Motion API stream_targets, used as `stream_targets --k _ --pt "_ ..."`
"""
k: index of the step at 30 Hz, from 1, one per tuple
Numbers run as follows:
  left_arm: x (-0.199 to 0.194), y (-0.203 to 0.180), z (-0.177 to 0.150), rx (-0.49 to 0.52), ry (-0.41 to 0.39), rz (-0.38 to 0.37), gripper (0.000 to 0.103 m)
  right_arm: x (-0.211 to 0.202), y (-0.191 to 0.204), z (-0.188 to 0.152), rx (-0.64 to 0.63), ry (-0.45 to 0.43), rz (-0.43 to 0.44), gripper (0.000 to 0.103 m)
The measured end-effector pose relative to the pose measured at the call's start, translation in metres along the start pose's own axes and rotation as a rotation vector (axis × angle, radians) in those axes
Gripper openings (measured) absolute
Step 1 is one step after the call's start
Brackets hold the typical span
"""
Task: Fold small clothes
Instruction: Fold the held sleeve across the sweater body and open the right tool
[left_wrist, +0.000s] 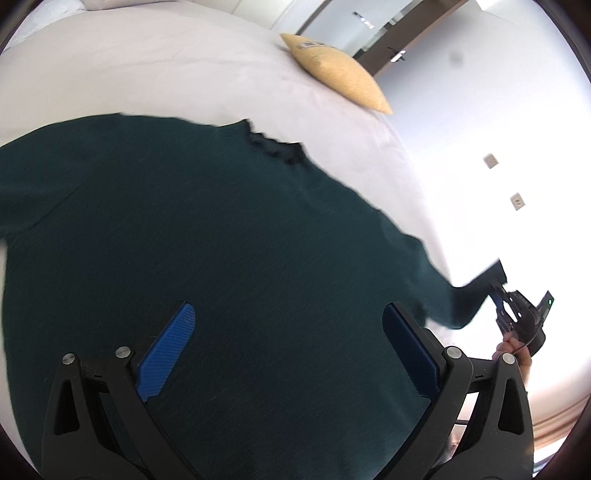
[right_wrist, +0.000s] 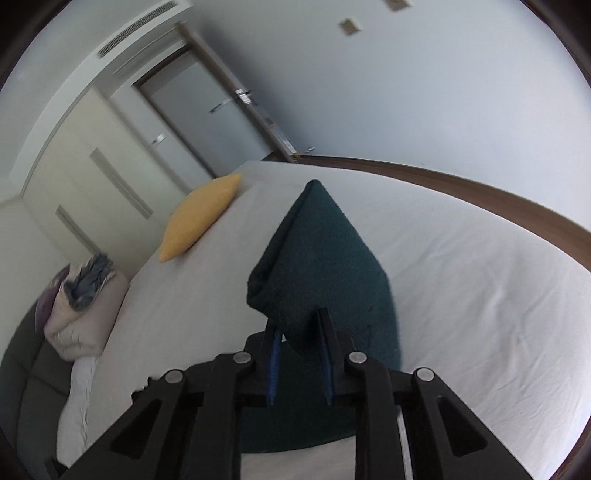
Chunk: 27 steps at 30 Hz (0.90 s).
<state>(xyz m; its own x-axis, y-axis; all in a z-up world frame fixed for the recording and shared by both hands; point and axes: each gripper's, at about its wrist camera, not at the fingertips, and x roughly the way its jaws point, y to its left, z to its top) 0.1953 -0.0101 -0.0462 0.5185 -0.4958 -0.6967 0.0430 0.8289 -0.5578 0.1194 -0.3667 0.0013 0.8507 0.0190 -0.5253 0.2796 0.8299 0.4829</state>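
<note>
A dark green knit sweater (left_wrist: 229, 236) lies spread on the white bed (left_wrist: 147, 70). My left gripper (left_wrist: 288, 332) hovers over its body, jaws wide open, nothing between the blue pads (left_wrist: 170, 347). Off to the right, the sweater's sleeve stretches to my right gripper (left_wrist: 498, 291), which pinches the cuff. In the right wrist view the sleeve (right_wrist: 317, 258) stands up, lifted off the bed (right_wrist: 480, 295), with my right gripper (right_wrist: 299, 325) shut on its end.
A yellow pillow (left_wrist: 336, 70) rests at the far edge of the bed, also in the right wrist view as the pillow (right_wrist: 199, 218). Bundled bedding (right_wrist: 81, 306) sits on a dark sofa at left. A door (right_wrist: 207, 110) and wall lie beyond.
</note>
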Motion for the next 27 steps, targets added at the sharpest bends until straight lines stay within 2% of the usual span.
stream_targets --k 2,5,7,10,12,15,18,20,22,24,27 --pt "0.006 -0.01 0.01 0.008 0.017 -0.048 0.103 0.014 0.07 -0.022 -0.158 0.035 0.068 0.019" --pt "0.024 -0.025 0.027 0.008 0.061 -0.139 0.103 0.034 0.147 -0.072 -0.361 0.091 0.137 0.015" --pt "0.037 -0.031 0.036 -0.011 0.09 -0.202 0.103 0.044 0.174 -0.103 -0.445 0.131 0.16 0.013" --pt "0.06 -0.033 0.046 -0.076 0.145 -0.287 0.103 0.062 0.204 -0.125 -0.483 0.184 0.187 0.011" --pt "0.076 -0.034 0.048 -0.106 0.194 -0.326 0.103 0.068 0.207 -0.131 -0.486 0.202 0.192 0.01" --pt "0.098 -0.029 0.042 -0.173 0.254 -0.354 0.103 0.061 0.187 -0.135 -0.468 0.211 0.19 0.01" --pt "0.105 -0.025 0.036 -0.193 0.255 -0.335 0.103 0.053 0.17 -0.131 -0.407 0.194 0.168 0.01" --pt "0.11 -0.028 0.035 -0.175 0.269 -0.303 0.103 0.049 0.149 -0.125 -0.323 0.216 0.173 0.011" --pt "0.117 -0.034 0.029 -0.151 0.288 -0.272 0.102 0.045 0.133 -0.127 -0.262 0.243 0.19 0.021" --pt "0.131 -0.041 0.024 -0.136 0.302 -0.267 0.102 0.04 0.113 -0.131 -0.189 0.271 0.209 0.059" --pt "0.16 -0.052 0.017 -0.134 0.332 -0.257 0.102 0.04 0.089 -0.141 -0.083 0.331 0.26 0.062"
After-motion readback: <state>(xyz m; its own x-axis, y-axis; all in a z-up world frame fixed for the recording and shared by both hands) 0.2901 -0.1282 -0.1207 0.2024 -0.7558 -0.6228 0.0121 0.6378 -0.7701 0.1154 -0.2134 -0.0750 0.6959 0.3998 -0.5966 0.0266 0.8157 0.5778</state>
